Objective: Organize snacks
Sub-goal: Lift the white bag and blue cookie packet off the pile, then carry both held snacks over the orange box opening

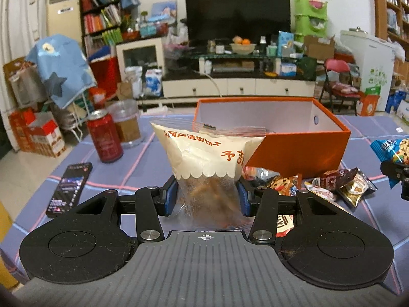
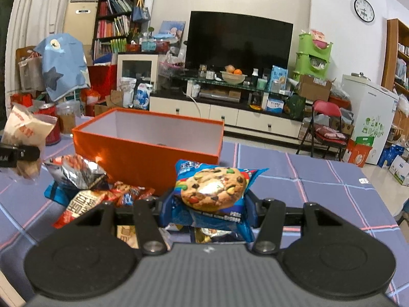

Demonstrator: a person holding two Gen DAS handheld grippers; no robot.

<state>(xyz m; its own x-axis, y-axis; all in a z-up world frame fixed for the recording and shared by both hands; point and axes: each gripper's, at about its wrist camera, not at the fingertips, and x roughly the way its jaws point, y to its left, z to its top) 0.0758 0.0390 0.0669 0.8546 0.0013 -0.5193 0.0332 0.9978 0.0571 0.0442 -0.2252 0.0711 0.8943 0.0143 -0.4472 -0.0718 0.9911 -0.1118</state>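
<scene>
My left gripper (image 1: 207, 197) is shut on a cream and clear biscuit bag (image 1: 204, 158) and holds it upright above the table, in front of the open orange box (image 1: 301, 151). My right gripper (image 2: 208, 204) is shut on a blue cookie packet (image 2: 212, 189) and holds it just in front of the orange box (image 2: 143, 153). The box looks empty inside. A pile of loose snack packets (image 2: 84, 186) lies on the table against the box front; it also shows in the left wrist view (image 1: 337, 184). The biscuit bag (image 2: 25, 130) shows at the left edge of the right wrist view.
A red can (image 1: 104, 138) and a clear plastic cup (image 1: 126, 125) stand at the table's far left. A black phone (image 1: 69, 189) lies left of my left gripper. The table has a purple checked cloth (image 2: 319, 179). A TV stand and clutter lie beyond.
</scene>
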